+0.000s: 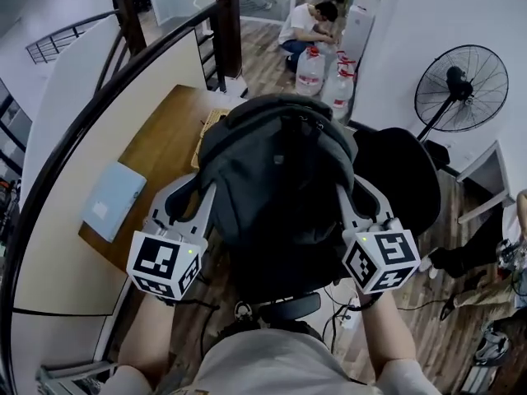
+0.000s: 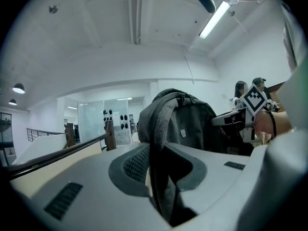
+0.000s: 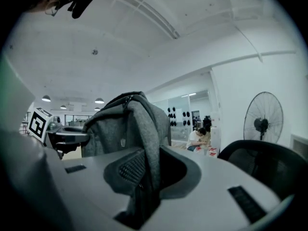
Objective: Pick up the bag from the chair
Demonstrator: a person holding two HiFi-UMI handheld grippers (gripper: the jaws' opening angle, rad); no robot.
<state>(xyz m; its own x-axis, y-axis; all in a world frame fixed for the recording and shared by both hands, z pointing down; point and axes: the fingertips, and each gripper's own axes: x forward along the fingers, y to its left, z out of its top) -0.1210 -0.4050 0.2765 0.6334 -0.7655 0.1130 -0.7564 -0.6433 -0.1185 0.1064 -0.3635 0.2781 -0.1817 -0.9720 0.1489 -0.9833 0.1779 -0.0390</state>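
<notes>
A dark grey backpack (image 1: 276, 183) hangs in front of me, held up between both grippers above the black office chair (image 1: 403, 179). My left gripper (image 1: 202, 200) is shut on the bag's left shoulder strap (image 2: 161, 177); the strap runs down between its jaws. The right gripper (image 1: 346, 200) is shut on the right shoulder strap (image 3: 144, 177) in the same way. In the left gripper view the backpack (image 2: 185, 126) rises behind the jaws, and in the right gripper view the backpack (image 3: 122, 124) does too. The bag hides most of the chair's seat.
A wooden desk (image 1: 165, 151) with a pale tablet (image 1: 113, 200) stands at left, beside a dark stair railing (image 1: 123, 81). A standing fan (image 1: 457, 89) is at right. A person (image 1: 309, 27) crouches by water jugs (image 1: 323, 72) at the back. Cables lie on the floor (image 1: 346, 295).
</notes>
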